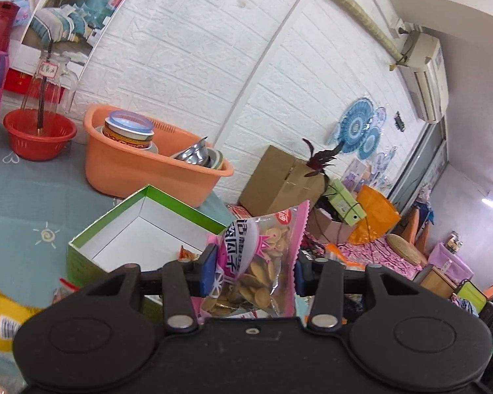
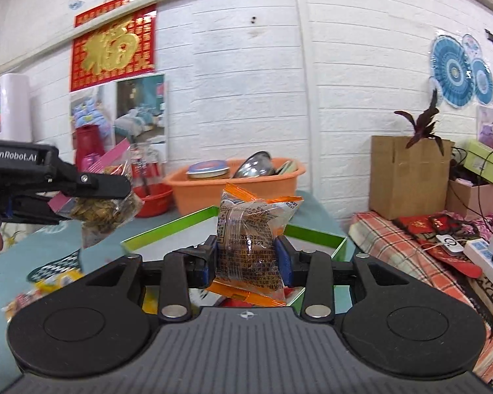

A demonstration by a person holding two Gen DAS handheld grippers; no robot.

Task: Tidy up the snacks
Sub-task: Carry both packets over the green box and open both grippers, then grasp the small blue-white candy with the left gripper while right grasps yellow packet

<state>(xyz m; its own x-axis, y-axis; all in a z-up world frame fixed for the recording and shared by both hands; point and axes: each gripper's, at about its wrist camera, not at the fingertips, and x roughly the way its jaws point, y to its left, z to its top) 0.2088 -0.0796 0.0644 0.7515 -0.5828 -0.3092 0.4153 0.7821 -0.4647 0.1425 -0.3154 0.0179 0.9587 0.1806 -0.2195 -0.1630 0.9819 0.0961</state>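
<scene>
**Two grippers, two snack packets, one open box**

The left gripper is clamping its jaws on one pink-edged packet of round biscuits, which is standing upright at the lower middle of the left wrist view. In the right wrist view the same gripper is showing at the left edge, with the packet hanging from it in the air.

The right gripper is squeezing its jaws on one orange-edged clear packet, which is sitting at the middle of the right wrist view.

One green box with a white inside is lying open just beyond both grippers; its rim is running across behind each held packet, and most of its floor is showing bare, with one small orange wrapper peeking near the close edge.

Behind the box one orange tub is holding bowls, and one red basket is sitting at the left of the frame. One yellow packet is lying at the lower left corner.
</scene>
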